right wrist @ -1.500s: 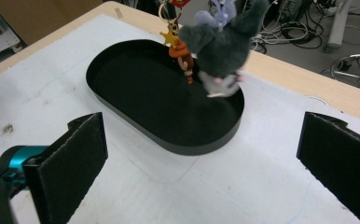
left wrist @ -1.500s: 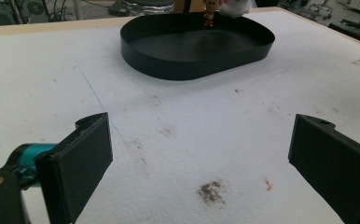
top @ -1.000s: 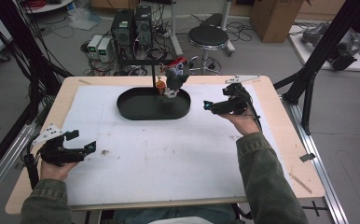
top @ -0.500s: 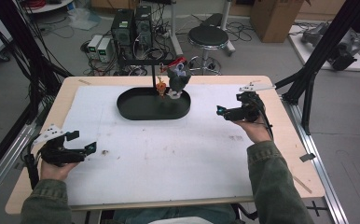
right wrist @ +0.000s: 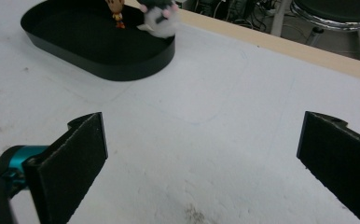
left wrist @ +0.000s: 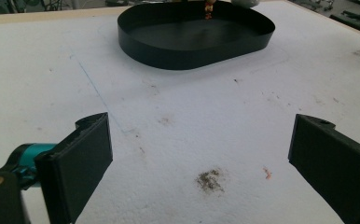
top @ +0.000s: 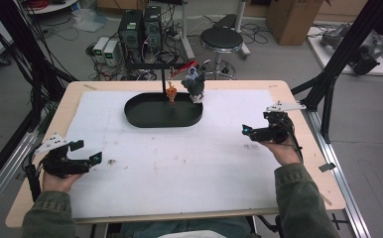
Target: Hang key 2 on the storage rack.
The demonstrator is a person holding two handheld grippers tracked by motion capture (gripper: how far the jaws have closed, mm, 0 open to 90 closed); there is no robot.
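Jaws of both the left gripper (top: 88, 159) and right gripper (top: 249, 132) stood wide apart, holding nothing. Between them but farther back, the black oval tray (top: 147, 118) lay flat on the white mat (top: 189, 163), its long axis running across the table, with an orange figure (top: 171, 92) and grey plush toy (top: 194, 85) at its far rim.

A white sheet (top: 179, 163) covers most of the wooden tabletop (top: 75, 94). A black oval tray (top: 145, 119) sits directly on the sheet near the far edge. Small dirty smudges (left wrist: 210, 179) mark the sheet nearer the person.
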